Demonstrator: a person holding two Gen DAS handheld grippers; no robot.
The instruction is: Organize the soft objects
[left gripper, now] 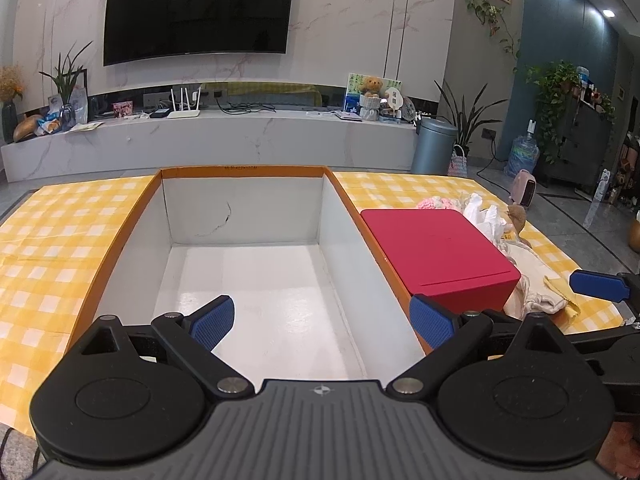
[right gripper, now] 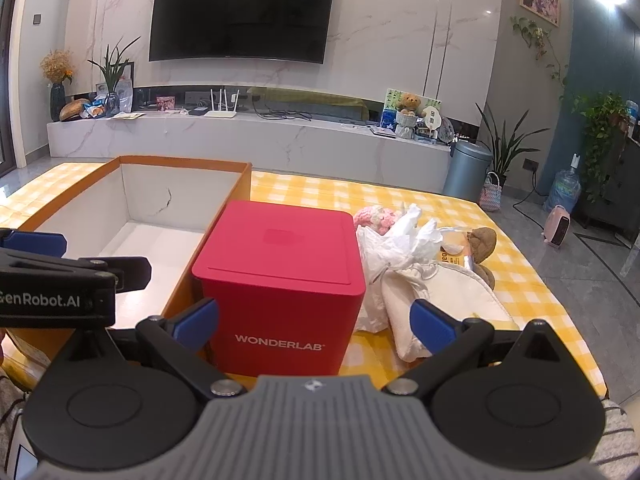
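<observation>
Yellow checked cloth (left gripper: 60, 240) covers the table, and in the left wrist view the left gripper (left gripper: 322, 322) hangs with fingers spread wide and empty over the open orange box (left gripper: 240, 170). From the right wrist, the right gripper (right gripper: 314, 326) gapes empty before a red box (right gripper: 280, 280), with the cream pouch (right gripper: 436, 300), white plastic bag (right gripper: 396, 240), pink knitted piece (right gripper: 372, 216) and brown plush toy (right gripper: 482, 242) heaped just beside it.
</observation>
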